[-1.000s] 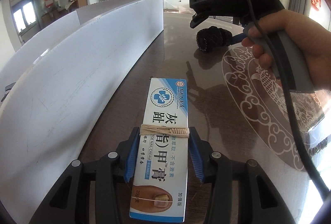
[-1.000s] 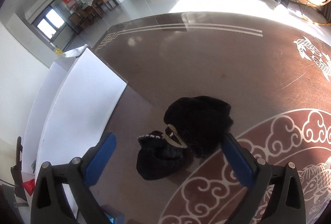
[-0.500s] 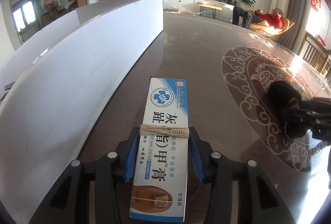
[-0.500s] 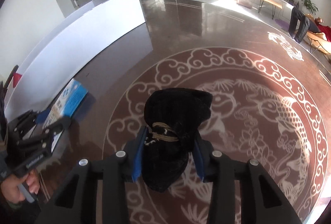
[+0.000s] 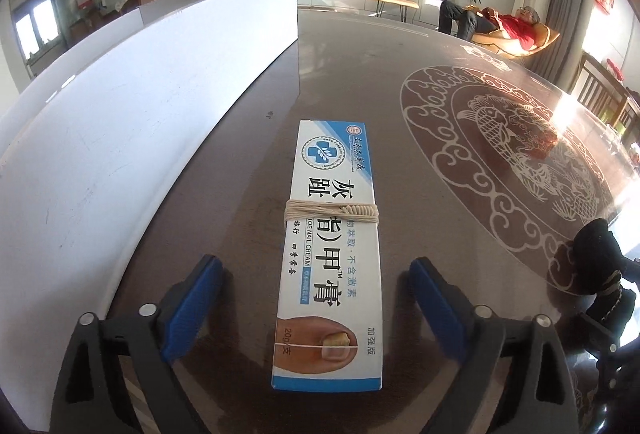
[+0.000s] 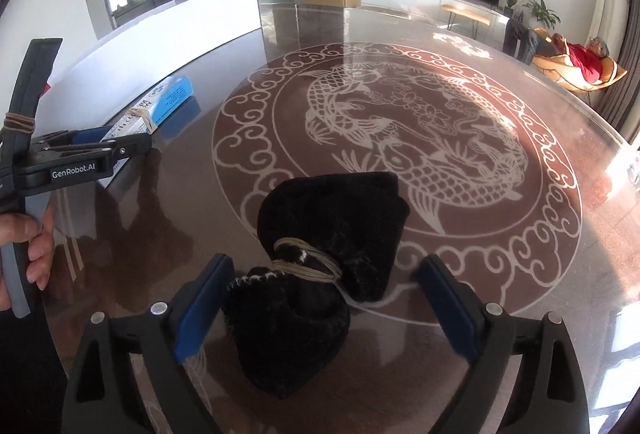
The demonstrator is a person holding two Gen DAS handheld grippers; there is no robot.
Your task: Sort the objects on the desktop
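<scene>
We see a dark glossy table (image 6: 400,33) with a pale fish-and-cloud roundel (image 6: 400,153) inlaid in its top, and a long white board (image 5: 120,113) standing on edge along its left side. On the bare top between board and roundel lies a blue-and-white box (image 5: 332,234) of toe nail cream, flat, label up, bound across its middle with pale string (image 5: 332,214). Our left gripper (image 5: 316,294) straddles the near half of the box; its jaws have just been opening and now stand wide, blue pads (image 5: 192,298) clear of both long sides. At the near rim of the roundel lies a black sock bundle (image 6: 320,266), also tied with string (image 6: 308,260). Our right gripper (image 6: 324,306) flanks it; its jaws too have just been opening and are spread, pads (image 6: 204,298) apart from the cloth. In the right view a hand (image 6: 24,254) holds the left gripper's handle at the left edge.
</scene>
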